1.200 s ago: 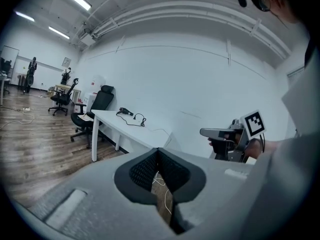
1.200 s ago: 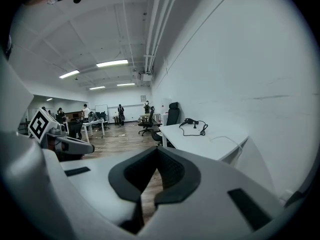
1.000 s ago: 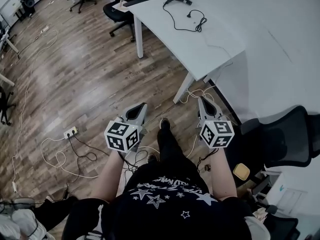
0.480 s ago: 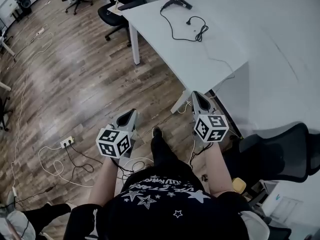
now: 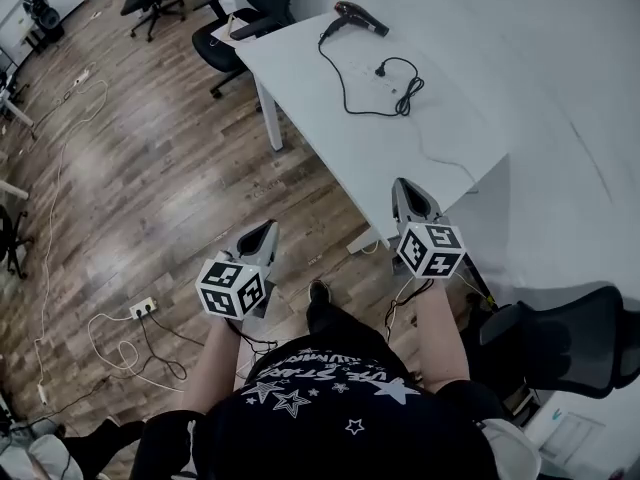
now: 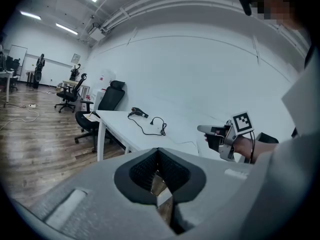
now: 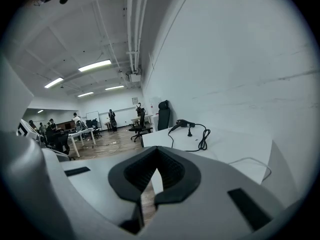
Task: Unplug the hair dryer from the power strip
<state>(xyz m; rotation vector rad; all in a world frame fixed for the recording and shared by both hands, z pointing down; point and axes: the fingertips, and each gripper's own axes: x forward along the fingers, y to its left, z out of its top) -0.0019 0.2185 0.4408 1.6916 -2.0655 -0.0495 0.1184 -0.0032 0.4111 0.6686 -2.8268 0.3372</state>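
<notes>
Wood-floored office (image 5: 150, 168) with a white table (image 5: 330, 128) pushed up against a white wall. The hair dryer (image 5: 360, 15) sat at the table's far end, its black cord (image 5: 345, 86) trailing beside it and the plug (image 5: 380, 68) lying loose on the tabletop. The left gripper (image 5: 262, 230) hung over the floor and the right gripper (image 5: 403, 186) by the table's near corner, both well apart from the dryer. Each had its jaws pressed together, gripping nothing. A power strip (image 5: 143, 308) lay on the floor off to the left.
</notes>
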